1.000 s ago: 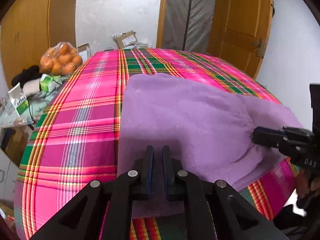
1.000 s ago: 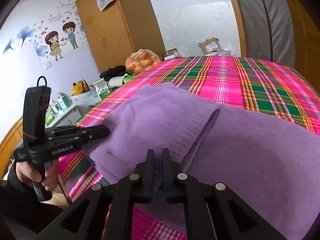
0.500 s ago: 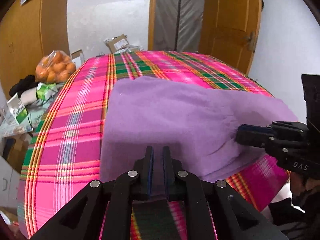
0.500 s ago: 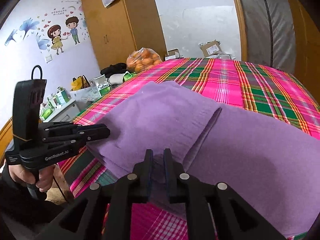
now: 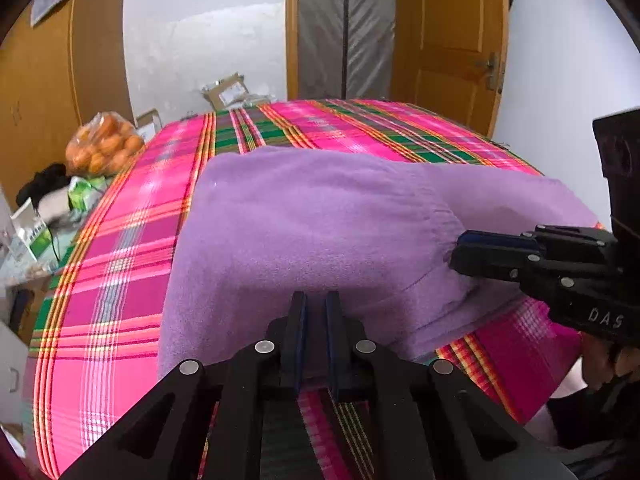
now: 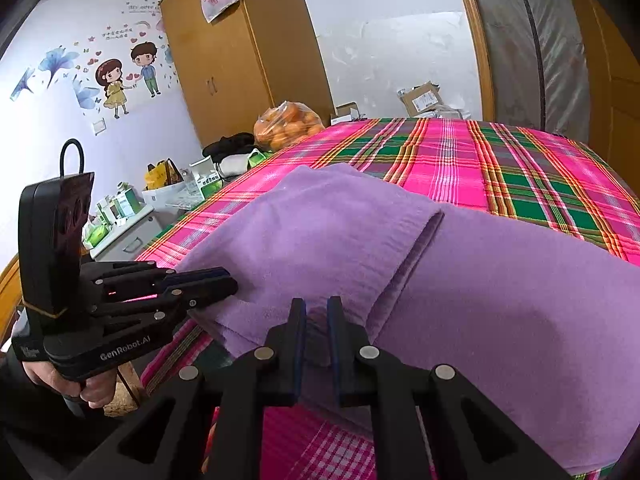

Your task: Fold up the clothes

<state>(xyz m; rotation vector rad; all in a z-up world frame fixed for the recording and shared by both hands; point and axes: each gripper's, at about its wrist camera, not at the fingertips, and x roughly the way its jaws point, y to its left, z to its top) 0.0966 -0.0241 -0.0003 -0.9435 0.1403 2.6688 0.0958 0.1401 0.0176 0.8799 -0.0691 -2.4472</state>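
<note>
A purple garment (image 5: 320,216) lies half folded on the pink plaid bed sheet (image 5: 120,264). In the right wrist view its folded-over layer (image 6: 328,224) rests on the wider lower layer (image 6: 500,300). My left gripper (image 5: 315,300) is shut on the garment's near edge, at the folded layer's left corner, where it shows as (image 6: 228,282). My right gripper (image 6: 316,306) pinches the same near edge further right, with purple cloth filling the narrow gap between its fingers. In the left wrist view the right gripper (image 5: 458,248) bites into puckered cloth.
A bag of oranges (image 5: 102,144) and a cluttered side table (image 5: 36,224) stand left of the bed. Cardboard boxes (image 5: 228,90) sit beyond its far end, near a wooden door (image 5: 452,40). A hand (image 6: 92,390) holds the left gripper's handle below the bed's edge.
My left gripper has drawn the garment's corner back toward the bed's near edge, so plaid sheet now shows under its fingers. The right gripper stayed put; its finger gap looks slightly wider.
</note>
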